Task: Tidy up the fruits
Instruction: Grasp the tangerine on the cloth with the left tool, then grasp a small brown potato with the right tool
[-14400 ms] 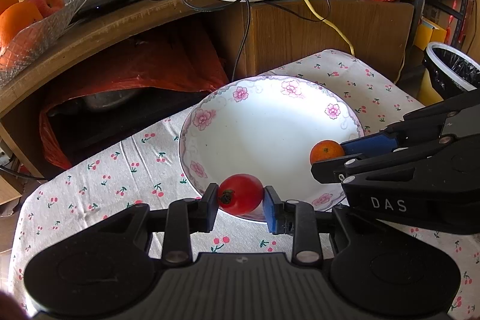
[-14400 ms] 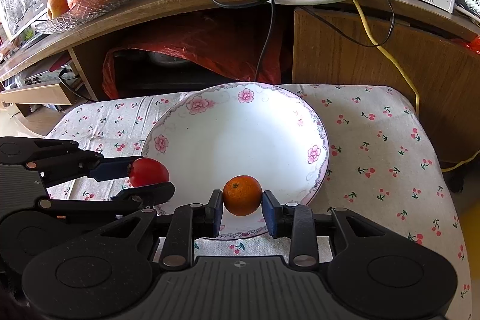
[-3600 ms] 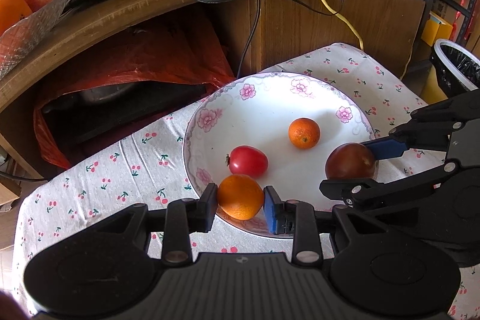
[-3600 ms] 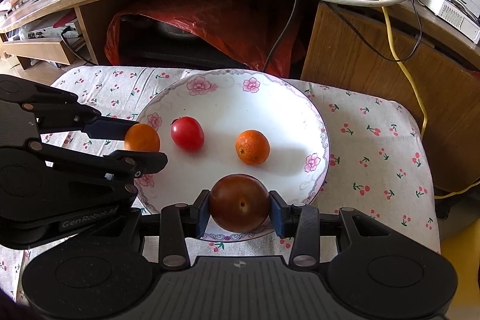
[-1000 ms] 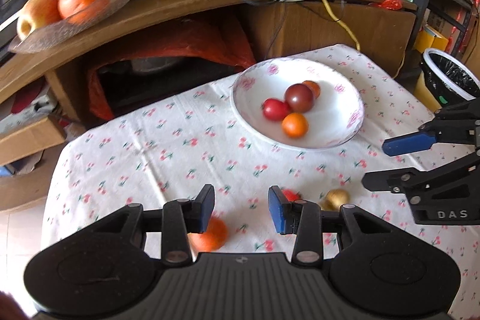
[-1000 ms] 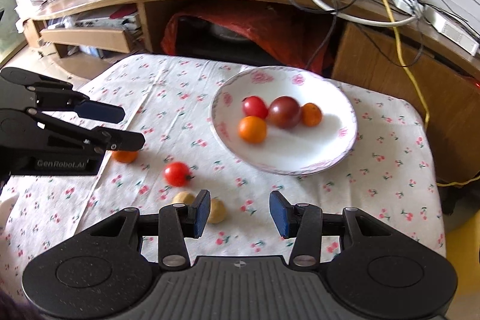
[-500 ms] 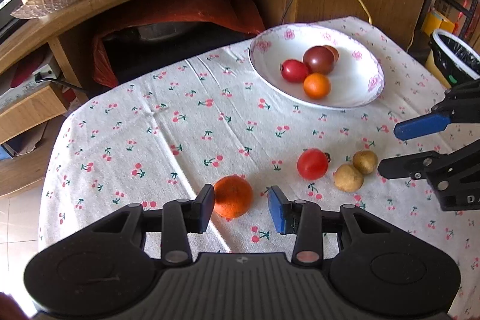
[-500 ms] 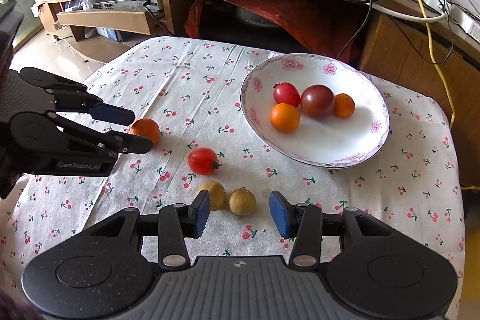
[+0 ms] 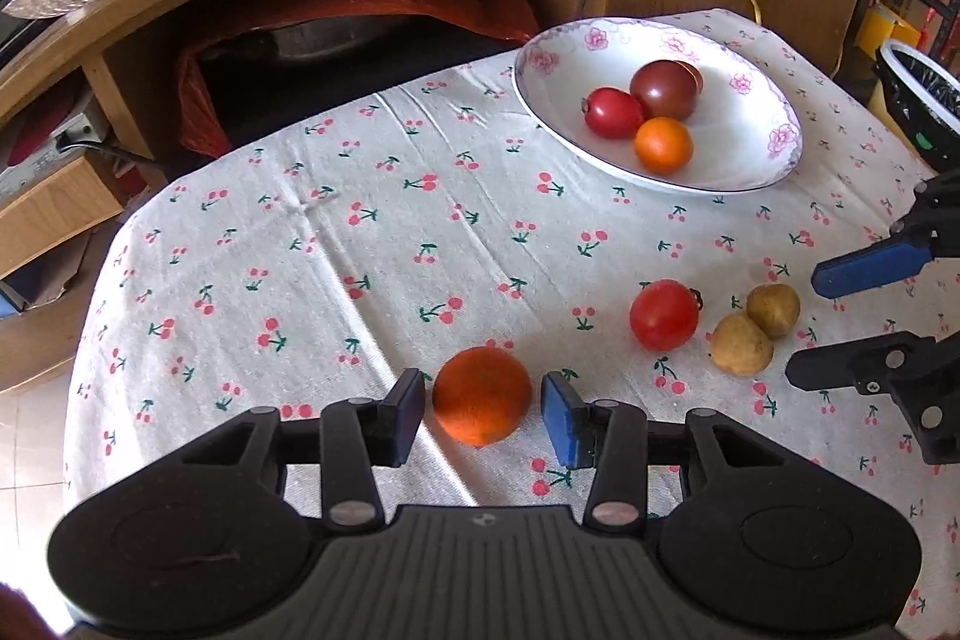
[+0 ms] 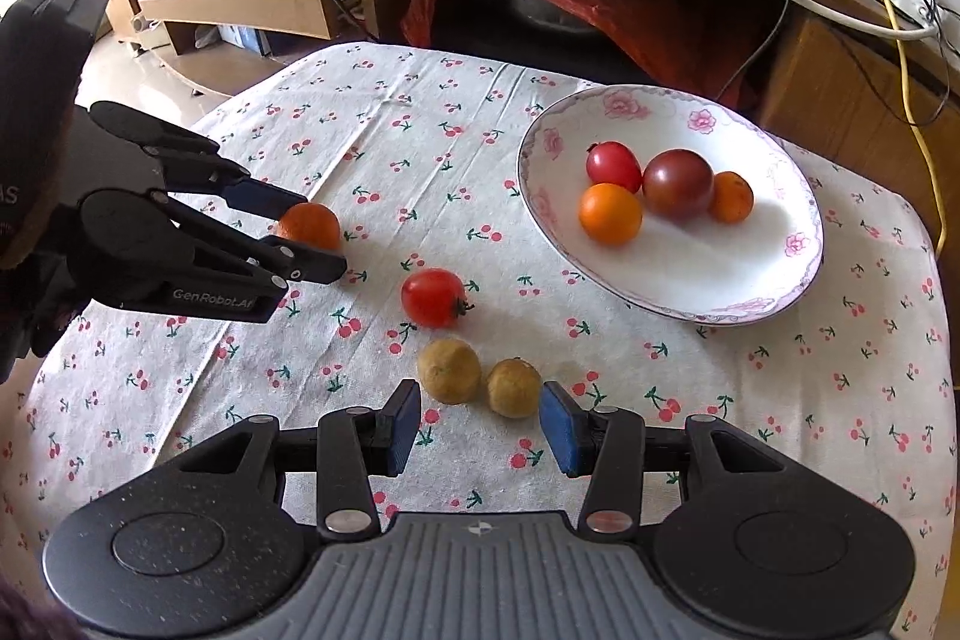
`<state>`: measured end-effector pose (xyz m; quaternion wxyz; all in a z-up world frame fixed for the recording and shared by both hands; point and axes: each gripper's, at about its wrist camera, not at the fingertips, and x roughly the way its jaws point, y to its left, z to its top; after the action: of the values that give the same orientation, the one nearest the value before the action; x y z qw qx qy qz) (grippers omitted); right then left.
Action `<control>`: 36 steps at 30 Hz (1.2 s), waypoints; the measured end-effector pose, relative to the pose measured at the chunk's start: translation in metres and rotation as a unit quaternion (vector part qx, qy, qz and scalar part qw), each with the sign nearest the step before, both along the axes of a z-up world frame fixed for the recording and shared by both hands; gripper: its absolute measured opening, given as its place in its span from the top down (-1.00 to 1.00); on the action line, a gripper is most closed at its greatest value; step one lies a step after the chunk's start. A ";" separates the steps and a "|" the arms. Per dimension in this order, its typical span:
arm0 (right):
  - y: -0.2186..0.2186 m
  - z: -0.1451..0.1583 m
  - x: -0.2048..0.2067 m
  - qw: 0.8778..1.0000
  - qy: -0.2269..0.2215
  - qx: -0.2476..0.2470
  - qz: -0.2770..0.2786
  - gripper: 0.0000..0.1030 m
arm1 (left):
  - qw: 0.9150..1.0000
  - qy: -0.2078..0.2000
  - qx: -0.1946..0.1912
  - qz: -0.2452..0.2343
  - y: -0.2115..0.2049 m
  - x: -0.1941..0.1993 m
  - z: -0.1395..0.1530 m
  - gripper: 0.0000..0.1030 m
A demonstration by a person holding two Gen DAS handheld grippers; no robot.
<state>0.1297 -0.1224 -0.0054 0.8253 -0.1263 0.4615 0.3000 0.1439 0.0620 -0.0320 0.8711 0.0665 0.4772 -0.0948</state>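
While both grippers' fingers [image 9: 483, 409] [image 10: 480, 427] gape empty, only right wrist shows plate's [image 10: 798, 280] 4th fruit [image 10: 731, 197] clearly.

Dark tomato [image 9: 665, 90] hides most of small orange [image 9: 692, 70].

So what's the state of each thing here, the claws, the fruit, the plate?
Left claw: open, straddling the loose orange.
Right claw: open, empty, near two yellowish fruits.
Loose tomato: lying on the tablecloth.
Plate: holds four fruits.
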 end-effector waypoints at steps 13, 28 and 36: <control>-0.013 -0.004 0.011 1.000 0.006 -0.012 0.014 0.23 | 0.999 0.013 -0.038 -0.030 -0.005 -0.007 0.006 0.19; -0.004 -0.020 0.018 0.999 0.012 -0.020 0.028 0.61 | 0.996 0.029 -0.043 -0.073 -0.030 -0.017 0.005 0.18; -0.003 -0.015 0.011 0.999 0.023 -0.036 0.022 0.63 | 0.996 0.026 -0.038 -0.080 -0.032 -0.025 0.007 0.18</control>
<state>0.1404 -0.1254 -0.0208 0.8023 -0.1587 0.4882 0.3045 0.1193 0.0304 -0.0253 0.8502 0.0685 0.4887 -0.1837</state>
